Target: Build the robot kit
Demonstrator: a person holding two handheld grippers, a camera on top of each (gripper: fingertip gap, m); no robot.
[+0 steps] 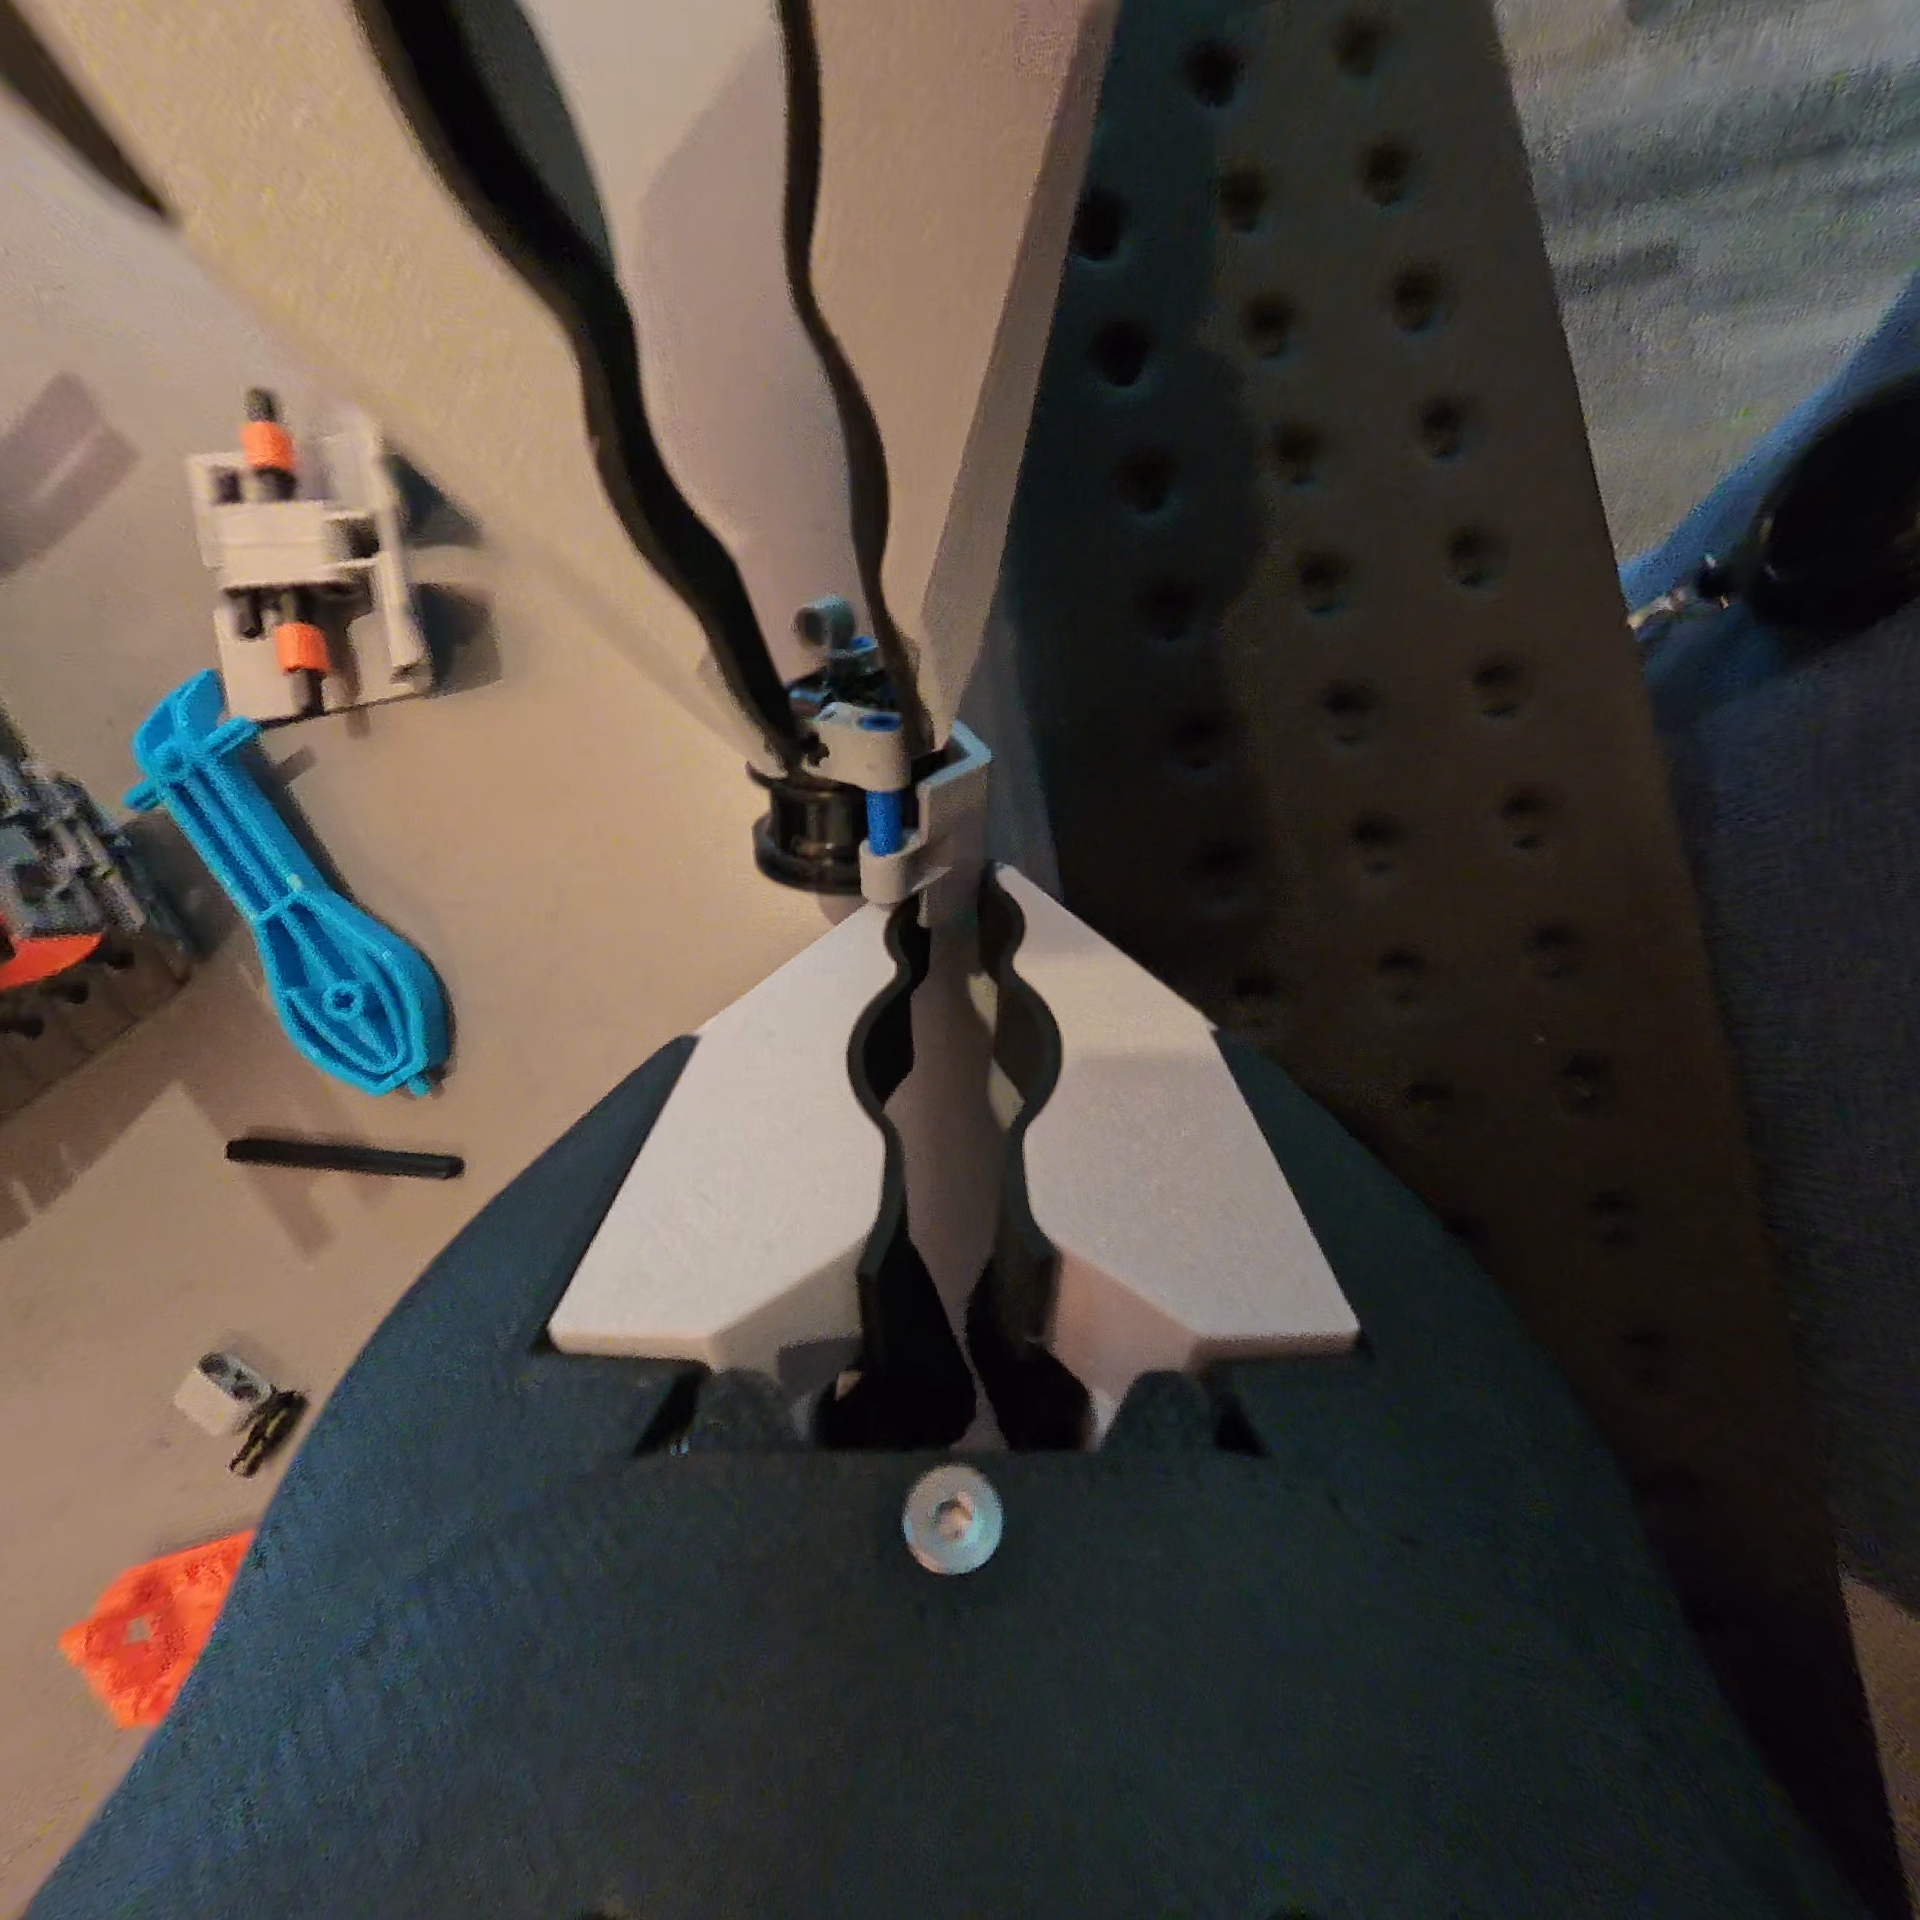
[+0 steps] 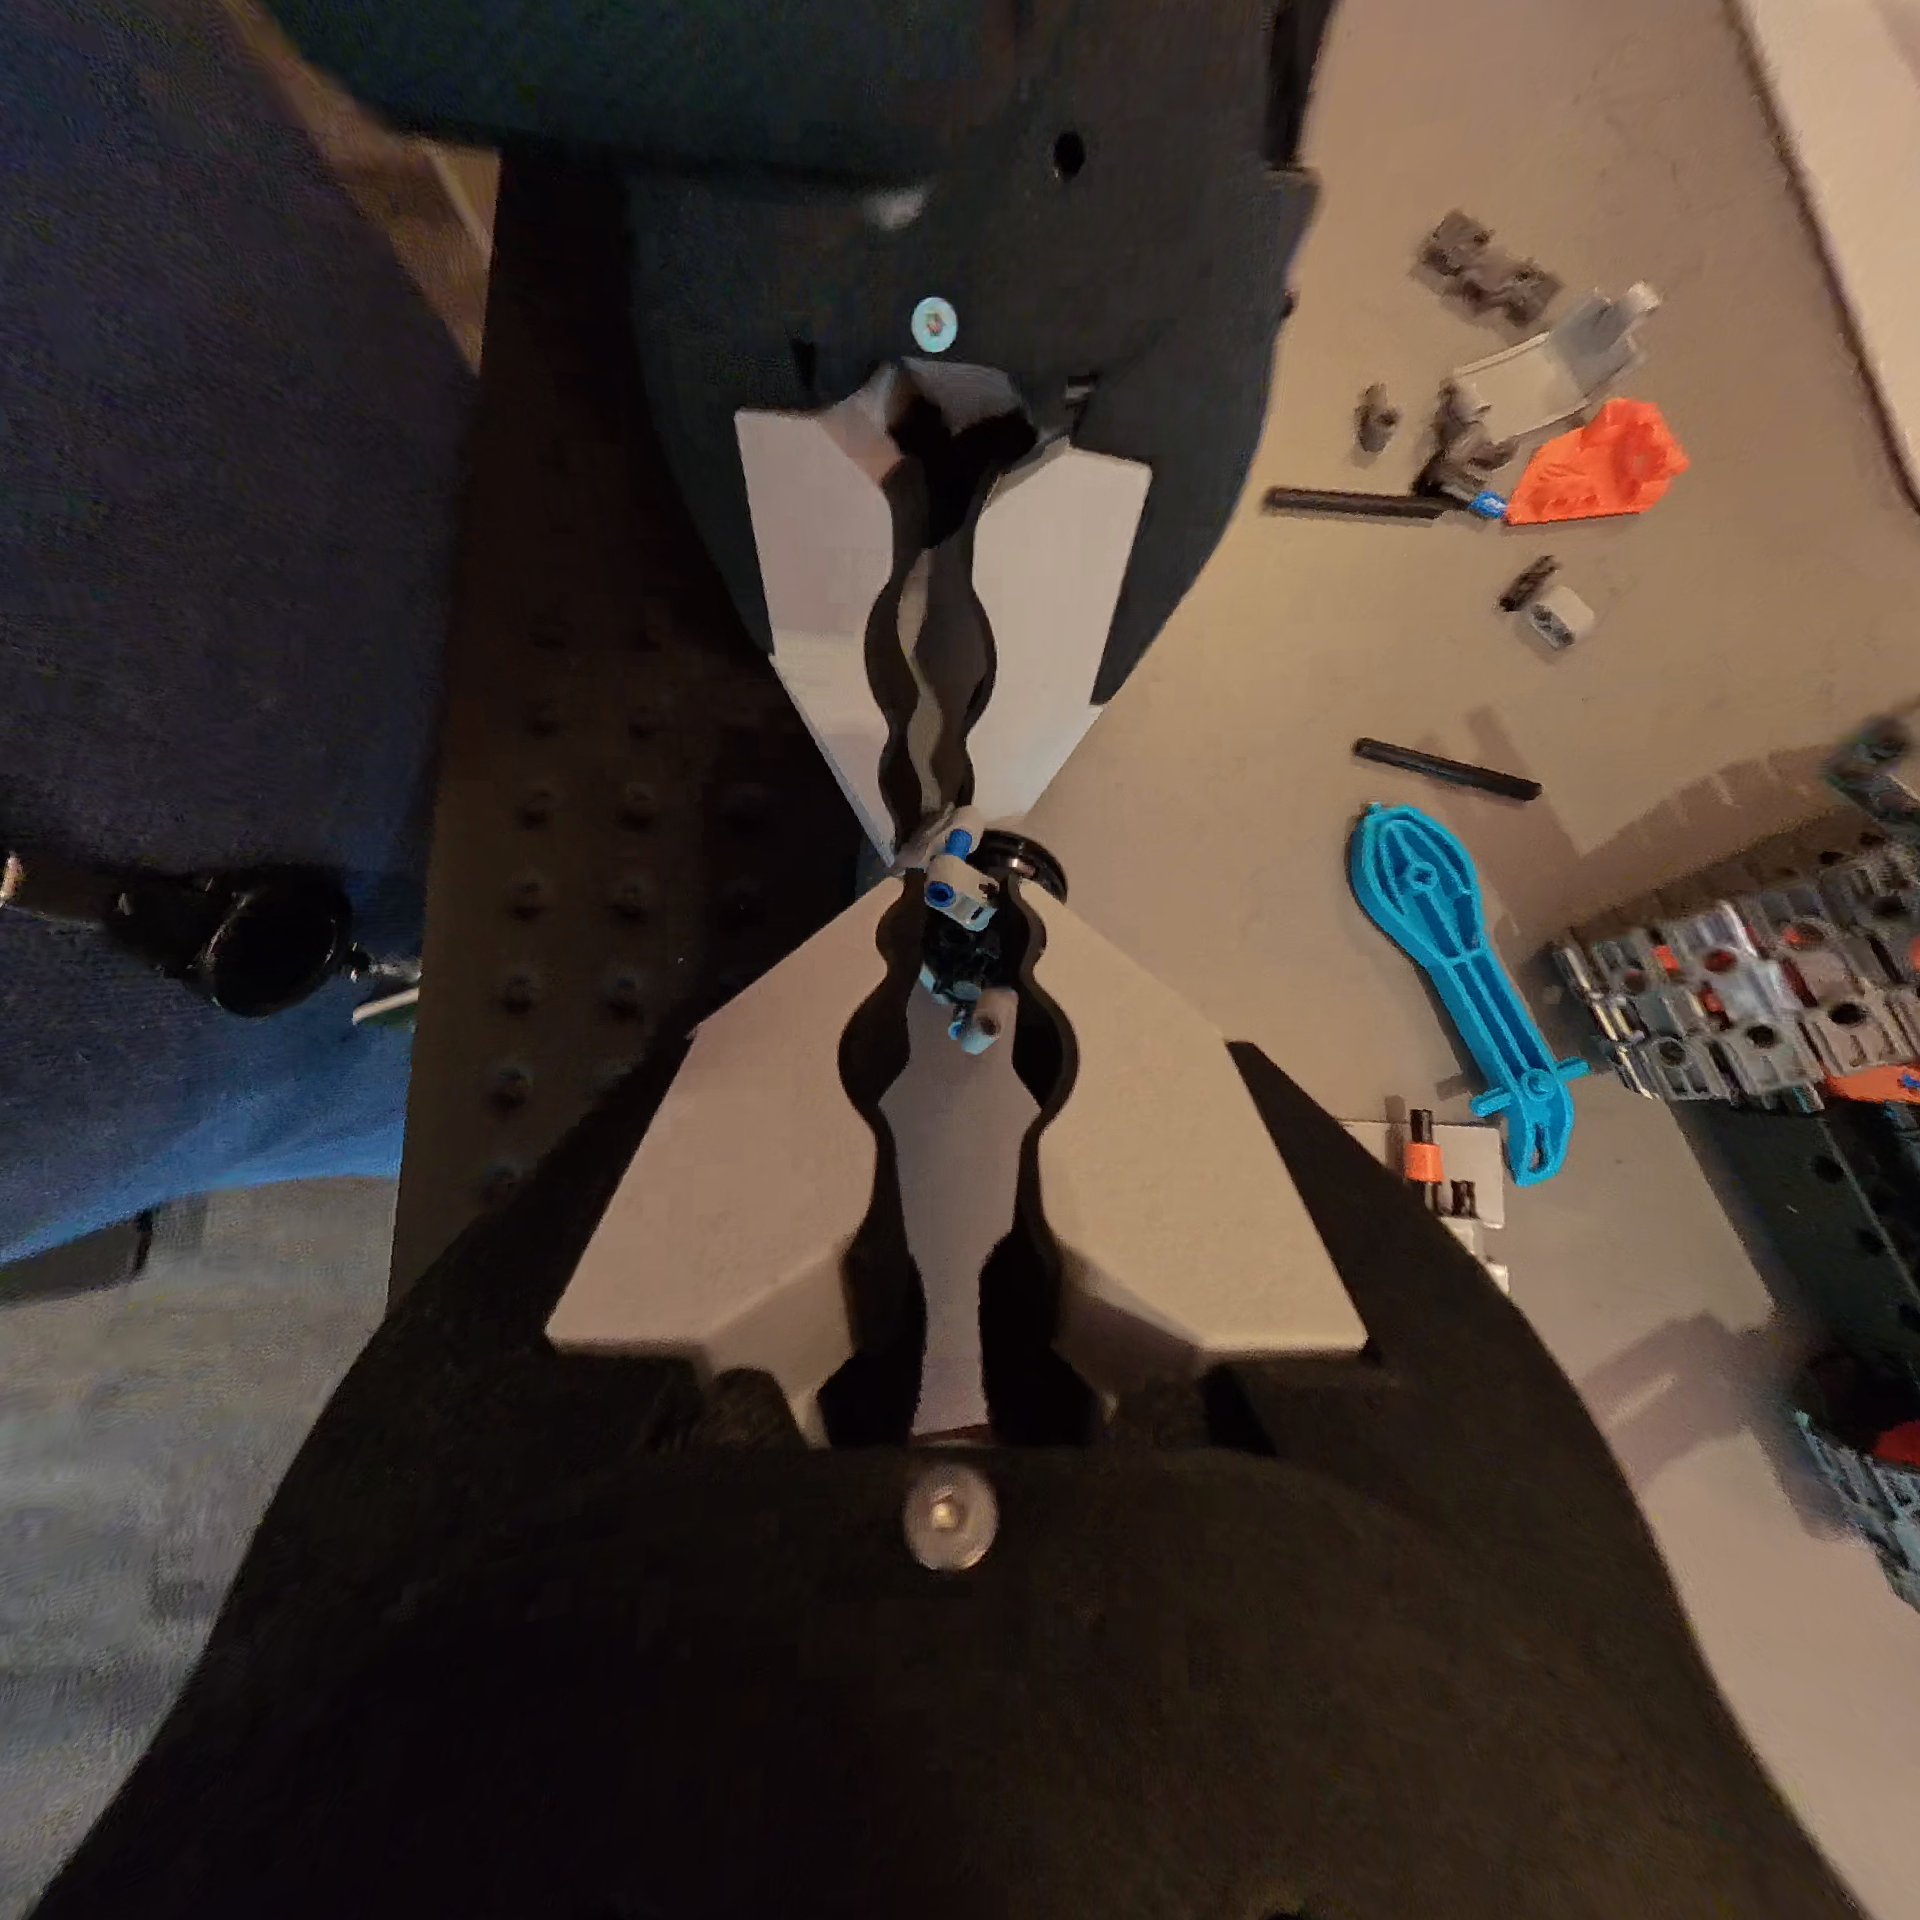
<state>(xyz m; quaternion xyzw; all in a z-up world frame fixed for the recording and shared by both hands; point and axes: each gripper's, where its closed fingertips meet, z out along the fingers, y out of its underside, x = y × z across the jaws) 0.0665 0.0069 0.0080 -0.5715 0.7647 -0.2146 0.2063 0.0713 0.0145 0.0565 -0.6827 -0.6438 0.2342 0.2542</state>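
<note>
A small toy-brick assembly [image 1: 899, 800] of grey pieces, a blue pin and a black wheel hangs above the table between my two grippers. My left gripper [image 1: 951, 899] is shut on its grey bracket end. My right gripper [image 1: 857, 727] comes in from the opposite side, tip to tip with the left, and is shut on the other end. In the right wrist view the assembly [image 2: 961, 914] sits between the pads of my right gripper [image 2: 961, 894], with my left gripper [image 2: 935, 831] meeting it from above. The black wheel sticks out to the side.
On the beige table lie a blue plastic tool [image 1: 291, 904], a grey block with orange bushings [image 1: 301, 561], a black axle [image 1: 343, 1158], an orange piece [image 1: 156, 1621] and a larger grey-orange model [image 2: 1745, 997]. A black perforated board [image 1: 1351, 623] lies alongside. A person's blue clothing [image 2: 156, 623] is close by. The left gripper's tips are roughly 5 centimeters from the right gripper's. The black axle [image 1: 343, 1158] is about equally far from each gripper, around 12 centimeters. My right wrist view [image 2: 1440, 768] looks at it from another angle.
</note>
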